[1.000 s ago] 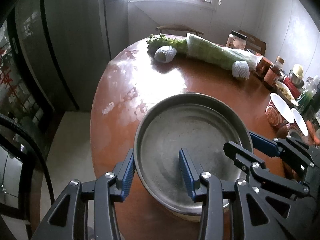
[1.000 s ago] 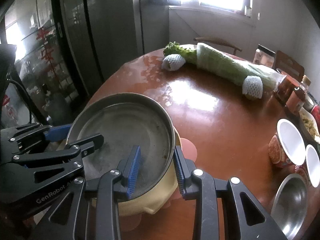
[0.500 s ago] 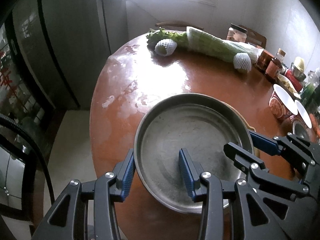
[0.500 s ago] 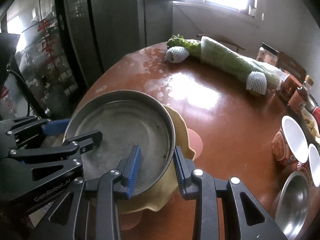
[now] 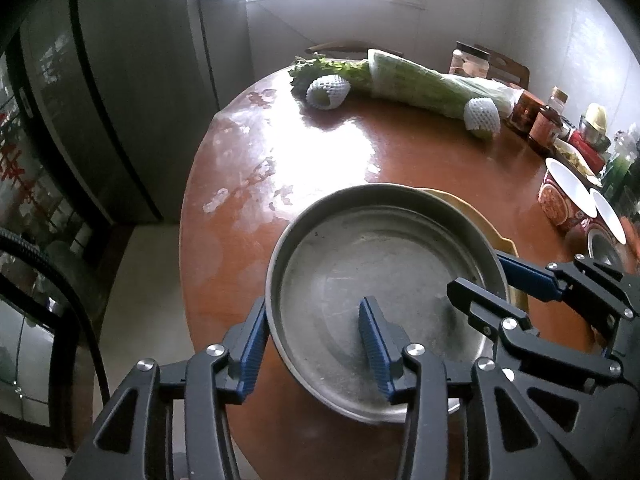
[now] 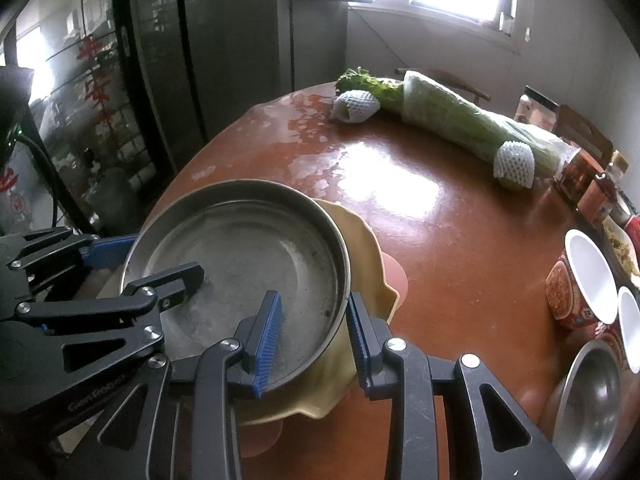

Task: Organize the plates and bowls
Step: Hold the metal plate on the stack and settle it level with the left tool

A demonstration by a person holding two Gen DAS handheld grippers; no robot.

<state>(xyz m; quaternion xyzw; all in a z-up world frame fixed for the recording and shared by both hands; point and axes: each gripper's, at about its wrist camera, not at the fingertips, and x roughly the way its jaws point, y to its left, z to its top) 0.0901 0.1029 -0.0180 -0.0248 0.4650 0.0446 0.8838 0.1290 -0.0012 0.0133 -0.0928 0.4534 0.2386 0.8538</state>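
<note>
Sunlit round table (image 5: 340,152) is carrying a metal pan (image 5: 380,280) at six o'clock atop a yellow plate (image 6: 360,248); left gripper (image 5: 316,348) fingers, apart astride its rim, are just loosening, while right gripper (image 6: 312,332) is clamping the rim, suggesting placement.

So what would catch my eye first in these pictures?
Probably the big metal pan near the table's front edge, with the left claw and right claw each straddling its rim from opposite sides. It sits on a yellow dish. Across the brown table lies a long wrapped bundle of greens.
</note>
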